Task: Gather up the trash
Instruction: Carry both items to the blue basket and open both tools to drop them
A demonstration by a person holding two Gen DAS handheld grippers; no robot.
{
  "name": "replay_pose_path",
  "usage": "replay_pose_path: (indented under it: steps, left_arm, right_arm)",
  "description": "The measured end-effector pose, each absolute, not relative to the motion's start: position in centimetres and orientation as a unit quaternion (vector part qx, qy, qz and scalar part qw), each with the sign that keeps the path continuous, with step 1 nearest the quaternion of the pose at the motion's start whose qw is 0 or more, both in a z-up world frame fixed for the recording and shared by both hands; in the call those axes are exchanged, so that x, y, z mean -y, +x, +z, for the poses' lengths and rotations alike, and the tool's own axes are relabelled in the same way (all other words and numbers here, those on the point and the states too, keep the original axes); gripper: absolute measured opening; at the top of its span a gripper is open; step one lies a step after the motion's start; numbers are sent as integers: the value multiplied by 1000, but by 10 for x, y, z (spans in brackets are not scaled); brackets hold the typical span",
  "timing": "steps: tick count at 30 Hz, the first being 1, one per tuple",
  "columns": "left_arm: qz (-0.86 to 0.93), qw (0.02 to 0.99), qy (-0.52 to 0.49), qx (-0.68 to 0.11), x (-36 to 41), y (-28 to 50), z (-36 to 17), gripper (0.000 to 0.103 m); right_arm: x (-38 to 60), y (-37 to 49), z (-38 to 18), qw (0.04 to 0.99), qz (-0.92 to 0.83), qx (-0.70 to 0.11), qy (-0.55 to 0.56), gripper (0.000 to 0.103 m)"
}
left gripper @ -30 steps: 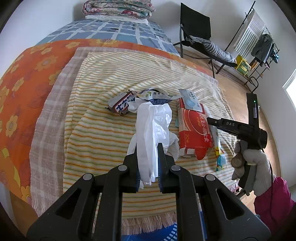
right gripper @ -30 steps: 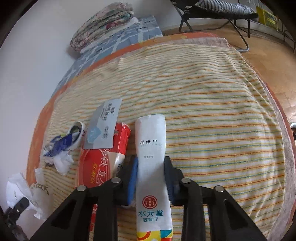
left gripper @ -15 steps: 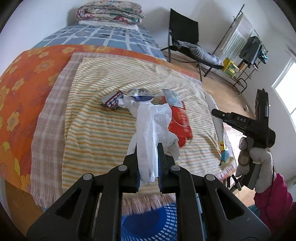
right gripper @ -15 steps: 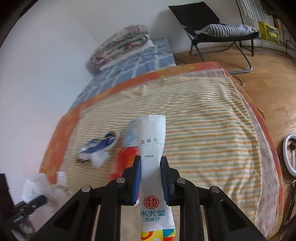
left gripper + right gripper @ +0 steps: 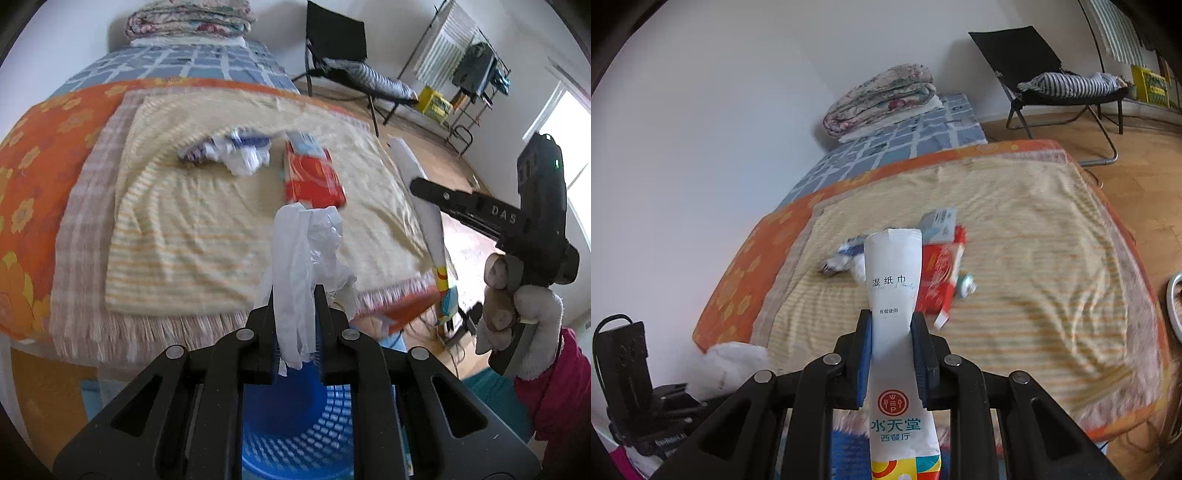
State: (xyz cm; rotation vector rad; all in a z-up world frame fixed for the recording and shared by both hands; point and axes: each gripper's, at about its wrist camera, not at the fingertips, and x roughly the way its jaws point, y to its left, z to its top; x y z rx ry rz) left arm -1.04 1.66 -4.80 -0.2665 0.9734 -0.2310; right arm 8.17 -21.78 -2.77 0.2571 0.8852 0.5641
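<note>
Left wrist view had the orange flowered bedspread [image 5: 33,155] on the left, then the striped blanket [image 5: 192,229] with crumpled wrappers [image 5: 236,155] and a red packet [image 5: 314,177] lying on the bed. My left gripper [image 5: 297,328] was clamped on a wad of white plastic bag [image 5: 306,258], right over the blue basket [image 5: 295,417] by the bed's edge. Off to the right, my gloved right hand [image 5: 517,314] held the other tool. In the right wrist view, my right gripper [image 5: 892,350] was pinched tight on a long white wet-wipe sachet [image 5: 894,280], sticking up between the pads, lifted clear of the bed, with blue basket mesh showing just below it.
</note>
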Motion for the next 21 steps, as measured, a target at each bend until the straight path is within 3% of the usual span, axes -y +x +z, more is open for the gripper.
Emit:
replay_pose_path:
  steps: [21]
  left_arm:
    - [-142,830,-84,-533,8,-58,-100,12]
  right_arm:
    - [183,8,-93,827,291,-473,90,23]
